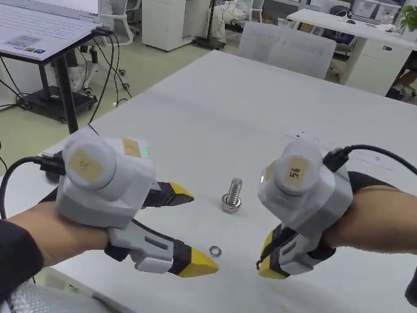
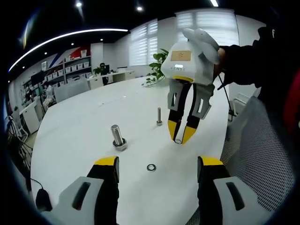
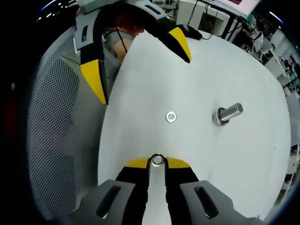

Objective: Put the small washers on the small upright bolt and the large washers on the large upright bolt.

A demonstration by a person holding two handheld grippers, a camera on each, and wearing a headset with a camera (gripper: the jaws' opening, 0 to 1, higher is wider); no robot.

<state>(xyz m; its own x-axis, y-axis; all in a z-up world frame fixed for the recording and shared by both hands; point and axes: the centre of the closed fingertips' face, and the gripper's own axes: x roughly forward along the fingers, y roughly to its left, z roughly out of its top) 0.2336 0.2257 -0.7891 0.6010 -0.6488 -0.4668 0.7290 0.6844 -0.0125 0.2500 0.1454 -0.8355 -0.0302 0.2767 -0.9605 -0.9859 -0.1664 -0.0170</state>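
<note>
Pinching a washer, the right tool faces a loose washer.

Handwritten in dark ink on the round tan sticker atop the right gripper: two tilted digits, seemingly "95". On the matching disc atop the left gripper, just a faint mark, too pale to read. On the laptop at upper left, small labels, print too fine to make out.

Laptop, grey chair, white table
</note>
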